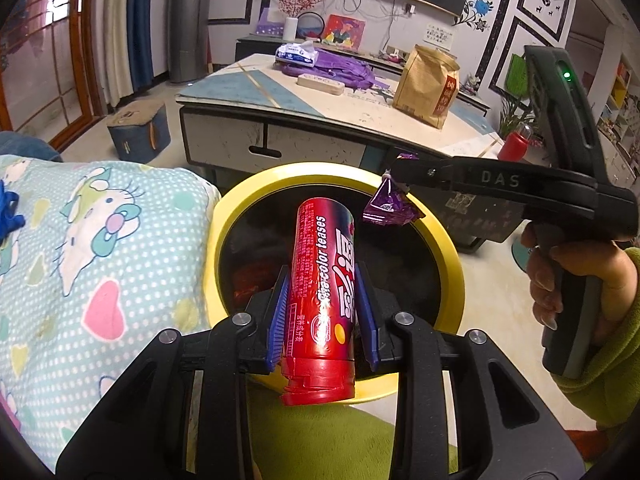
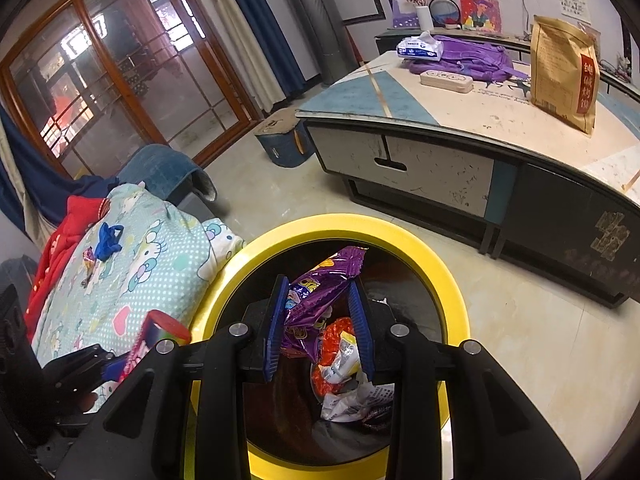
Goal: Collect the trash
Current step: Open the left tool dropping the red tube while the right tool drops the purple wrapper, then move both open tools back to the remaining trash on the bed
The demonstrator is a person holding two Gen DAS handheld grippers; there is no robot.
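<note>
Both my grippers hang over the yellow bin [image 1: 452, 264]: left gripper [image 1: 322, 312] clamps a red tube [image 1: 320, 304], right gripper [image 2: 320, 328] pinches a purple wrapper [image 2: 316, 300].

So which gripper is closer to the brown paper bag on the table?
Right, as far as I can judge. The right gripper, pinching a purple wrapper, sits over the bin's far rim toward the brown bag; the left gripper holds the red tube over the near side.

Red tube [image 1: 324, 280]: "color teases"; tool [image 1: 394, 182]: "DAS"
</note>
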